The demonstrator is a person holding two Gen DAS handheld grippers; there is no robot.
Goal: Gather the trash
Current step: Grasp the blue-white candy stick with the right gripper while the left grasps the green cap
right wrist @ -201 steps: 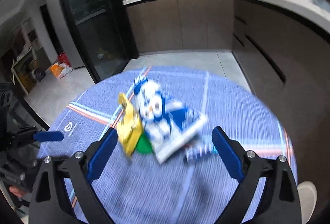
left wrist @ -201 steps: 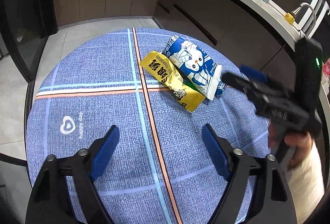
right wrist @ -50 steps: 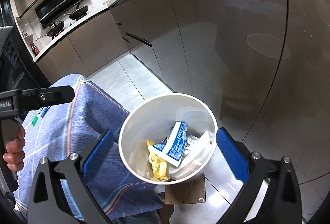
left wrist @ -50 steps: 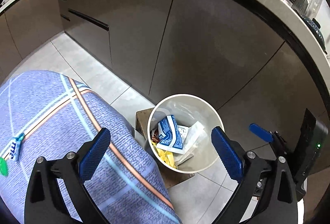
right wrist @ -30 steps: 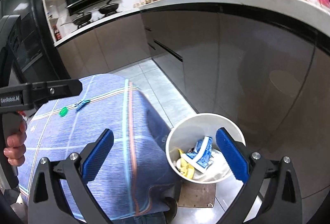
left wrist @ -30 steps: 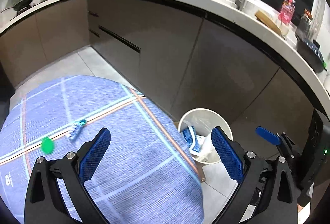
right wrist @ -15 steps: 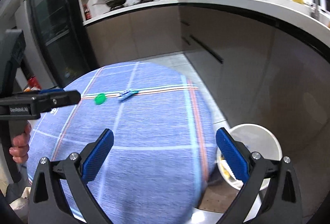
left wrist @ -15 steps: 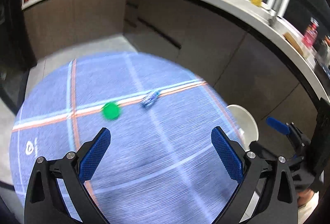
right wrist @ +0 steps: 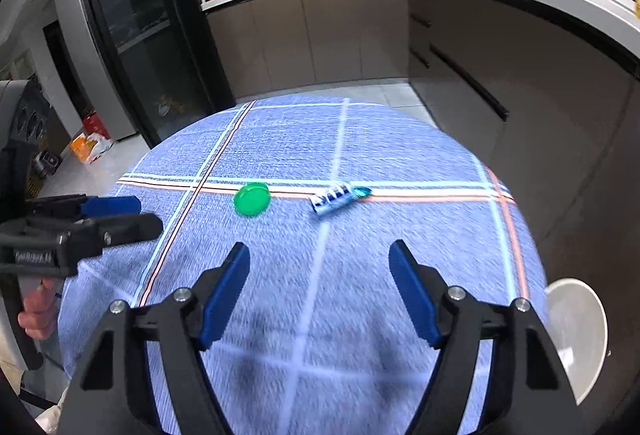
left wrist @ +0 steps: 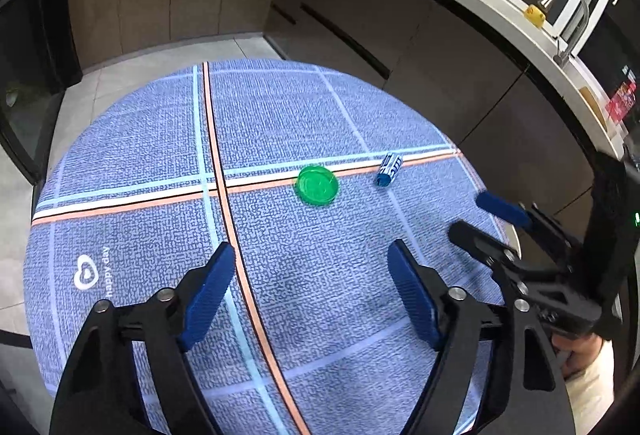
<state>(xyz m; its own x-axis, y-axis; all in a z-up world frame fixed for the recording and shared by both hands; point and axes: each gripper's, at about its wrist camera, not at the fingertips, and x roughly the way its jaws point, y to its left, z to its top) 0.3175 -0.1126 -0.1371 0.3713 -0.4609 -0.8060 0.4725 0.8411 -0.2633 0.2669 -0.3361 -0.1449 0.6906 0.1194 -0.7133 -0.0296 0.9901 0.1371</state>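
Note:
A green round lid [left wrist: 317,184] and a small blue and white wrapper [left wrist: 389,169] lie on the round table with a blue checked cloth [left wrist: 140,139]. Both show in the right wrist view too, the lid [right wrist: 251,199] left of the wrapper [right wrist: 336,198]. My left gripper [left wrist: 310,287] is open and empty, above the cloth short of the lid. My right gripper [right wrist: 320,283] is open and empty, above the cloth short of both items. The white trash bin [right wrist: 576,319] stands past the table's right edge.
Dark kitchen cabinets [left wrist: 360,7] curve around the far and right sides. A black glass-door cabinet [right wrist: 132,23] stands at the left. The right gripper also shows in the left wrist view [left wrist: 492,219], at the table's right edge.
Both grippers have swung from over the bin back over the table and moved closer to the lid and wrapper. Both stay open and empty.

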